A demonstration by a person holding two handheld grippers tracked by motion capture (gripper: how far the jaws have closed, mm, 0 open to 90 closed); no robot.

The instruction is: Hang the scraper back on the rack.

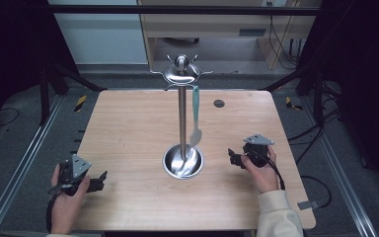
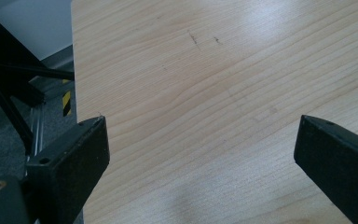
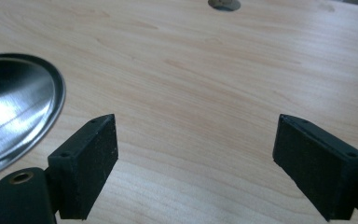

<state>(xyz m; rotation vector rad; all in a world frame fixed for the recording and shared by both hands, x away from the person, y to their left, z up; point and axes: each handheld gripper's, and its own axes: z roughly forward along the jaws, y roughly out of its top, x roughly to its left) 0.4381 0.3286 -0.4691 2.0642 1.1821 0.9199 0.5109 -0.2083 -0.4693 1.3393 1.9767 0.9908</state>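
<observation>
A steel utensil stand [image 1: 182,113] rises from a round dished base [image 1: 182,163] in the middle of the wooden table [image 1: 128,128]. From one of its top hooks hangs a teal-handled spatula [image 1: 195,116], blade down by the pole. My left gripper [image 1: 100,180] rests at the table's near left corner, open over bare wood, jaws wide apart in the left gripper view [image 2: 200,154]. My right gripper [image 1: 233,157] lies right of the base, also open with nothing between its jaws [image 3: 196,154]. The base's rim [image 3: 51,107] shows at the left in the right gripper view.
A small dark round cap [image 1: 219,103] sits in the tabletop at the back right, also seen as a cap [image 3: 223,3] far ahead of the right jaws. A metal frame and cables surround the table. A wooden cabinet [image 1: 217,24] stands behind.
</observation>
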